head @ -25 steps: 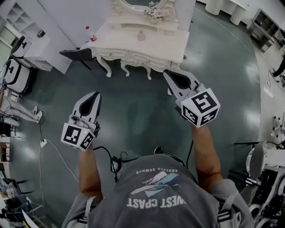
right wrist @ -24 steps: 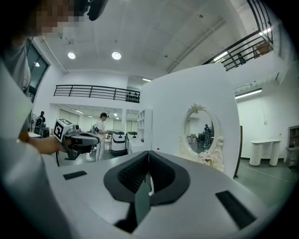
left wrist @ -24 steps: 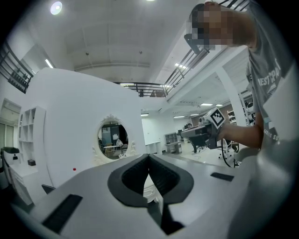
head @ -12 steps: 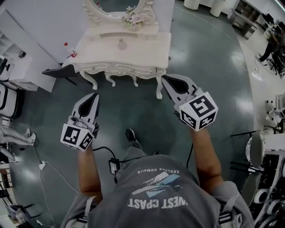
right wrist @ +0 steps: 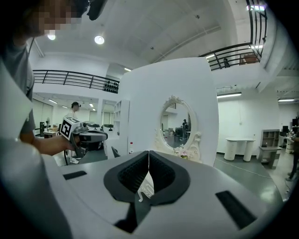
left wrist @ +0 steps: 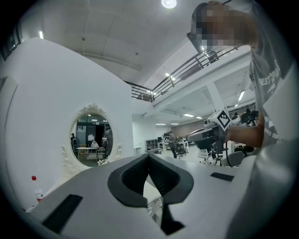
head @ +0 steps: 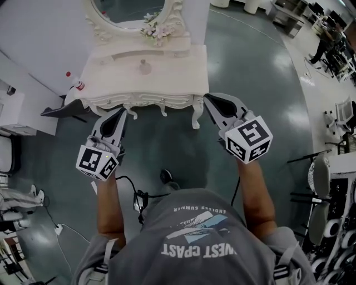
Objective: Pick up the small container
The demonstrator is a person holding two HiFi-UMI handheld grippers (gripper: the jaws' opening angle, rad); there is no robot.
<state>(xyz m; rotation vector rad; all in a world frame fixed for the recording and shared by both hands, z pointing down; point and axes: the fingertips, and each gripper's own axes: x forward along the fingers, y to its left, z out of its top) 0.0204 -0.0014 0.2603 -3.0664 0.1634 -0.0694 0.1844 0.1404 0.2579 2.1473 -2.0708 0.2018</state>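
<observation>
A small pale round container (head: 144, 68) stands in the middle of a white dressing table (head: 183, 75), seen in the head view. My left gripper (head: 120, 112) hovers at the table's front edge, left of centre, jaws shut and empty. Level with the table's front right corner is my right gripper (head: 207, 98), also shut with nothing in it. In the left gripper view the left gripper's (left wrist: 149, 156) dark pads meet at the tips. The right gripper view shows the right gripper's (right wrist: 148, 153) pads closed the same way. Both grippers are well short of the container.
An oval mirror (head: 129, 10) with flowers (head: 156, 31) at its base backs the table. A red-capped bottle (head: 77, 85) stands at the table's left end, with a dark chair (head: 58, 109) below it. White shelving stands at the left, and chairs and desks line the right side.
The person has walked toward the dressing table, which now sits closer and more central in the head view. Both grippers have reached its front edge and stay shut.
</observation>
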